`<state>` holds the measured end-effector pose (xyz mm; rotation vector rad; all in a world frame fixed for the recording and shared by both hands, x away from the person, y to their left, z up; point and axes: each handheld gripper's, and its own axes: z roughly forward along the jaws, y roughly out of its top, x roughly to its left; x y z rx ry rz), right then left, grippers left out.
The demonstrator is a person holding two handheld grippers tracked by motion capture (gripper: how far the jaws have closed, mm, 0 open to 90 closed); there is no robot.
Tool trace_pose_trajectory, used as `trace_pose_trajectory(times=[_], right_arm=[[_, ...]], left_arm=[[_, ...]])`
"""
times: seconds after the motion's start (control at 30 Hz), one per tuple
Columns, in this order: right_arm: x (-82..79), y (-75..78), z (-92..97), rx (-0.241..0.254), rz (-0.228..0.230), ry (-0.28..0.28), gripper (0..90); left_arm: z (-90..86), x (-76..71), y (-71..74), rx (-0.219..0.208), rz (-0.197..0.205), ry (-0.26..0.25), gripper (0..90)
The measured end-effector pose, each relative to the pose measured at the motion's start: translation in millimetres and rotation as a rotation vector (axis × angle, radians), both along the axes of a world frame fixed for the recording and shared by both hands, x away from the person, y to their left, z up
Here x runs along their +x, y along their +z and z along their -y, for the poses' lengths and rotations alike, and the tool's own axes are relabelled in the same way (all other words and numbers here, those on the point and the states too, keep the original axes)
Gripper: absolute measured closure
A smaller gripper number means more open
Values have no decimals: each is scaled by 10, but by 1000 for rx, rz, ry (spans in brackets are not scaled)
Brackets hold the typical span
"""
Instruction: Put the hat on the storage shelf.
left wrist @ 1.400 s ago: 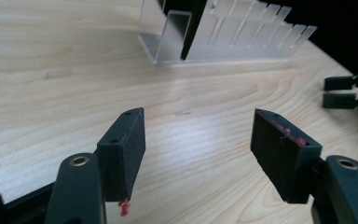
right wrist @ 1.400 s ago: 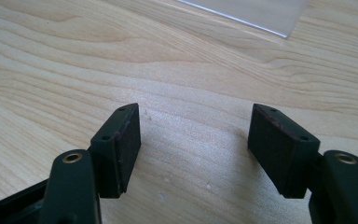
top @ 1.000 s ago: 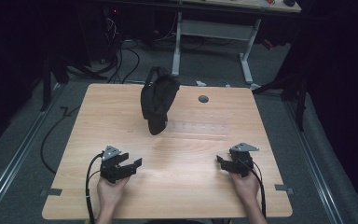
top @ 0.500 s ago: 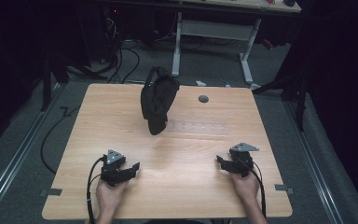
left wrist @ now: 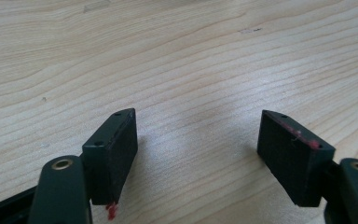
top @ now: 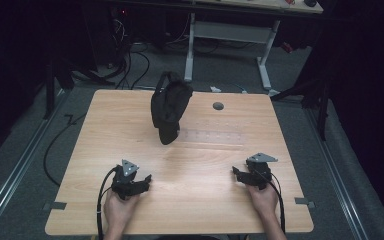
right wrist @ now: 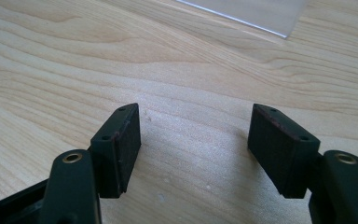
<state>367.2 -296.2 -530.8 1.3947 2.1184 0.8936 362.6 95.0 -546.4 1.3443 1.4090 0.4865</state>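
Wooden table (top: 200, 165), black bag (top: 169, 111), both grippers open, empty.

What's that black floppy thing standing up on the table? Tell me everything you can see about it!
It looks like a black bag made of soft, dull cloth. It slumps upright, wider at the top and narrowing to its lower end, with a loop like a strap or handle curving over its top. It rests on the far middle of the wooden table, its lower end at the edge of a clear plastic sheet. Nothing holds it. Its details are too dark to tell.
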Motion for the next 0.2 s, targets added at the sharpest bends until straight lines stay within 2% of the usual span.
trace_pose_trajectory(times=[0.2], right_arm=[[0,0,-1,0,0,0,347]], left_arm=[[-11,0,5,-12,-4,0,283]])
